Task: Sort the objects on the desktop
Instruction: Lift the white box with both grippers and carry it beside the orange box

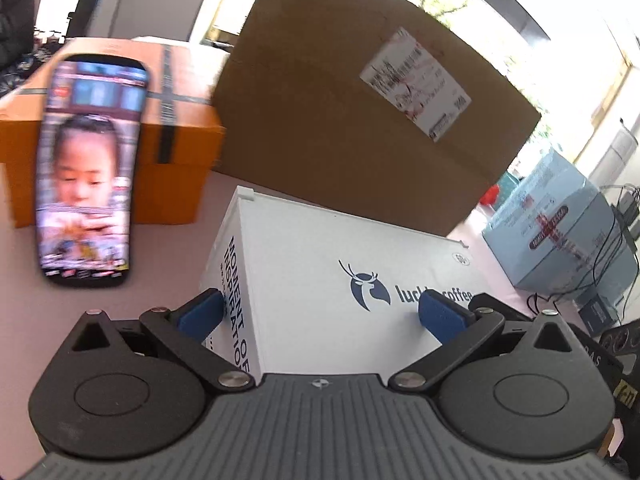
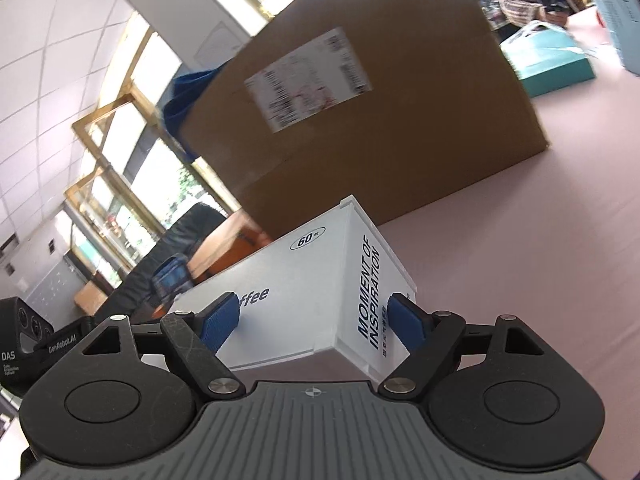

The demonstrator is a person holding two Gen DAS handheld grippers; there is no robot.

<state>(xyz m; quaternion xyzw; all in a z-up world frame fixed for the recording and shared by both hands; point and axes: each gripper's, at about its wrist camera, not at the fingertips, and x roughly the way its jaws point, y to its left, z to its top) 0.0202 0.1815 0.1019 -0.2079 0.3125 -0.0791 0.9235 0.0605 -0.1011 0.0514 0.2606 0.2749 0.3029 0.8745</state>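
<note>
White coffee box (image 1: 340,280) sits tilted above pink table (image 2: 560,240) w/ left gripper (image 1: 320,312) & right gripper (image 2: 316,320) each clamping a corner; prob mid-carry, next needs synced move + level set-down.

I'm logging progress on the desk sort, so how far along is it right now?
Nothing looks sorted yet. In hand: the white coffee box, with the left hand-held gripper and the right hand-held gripper each straddling a corner of it. Left: the phone, orange box, big cardboard box and pale blue boxes sit on the pink table.
</note>
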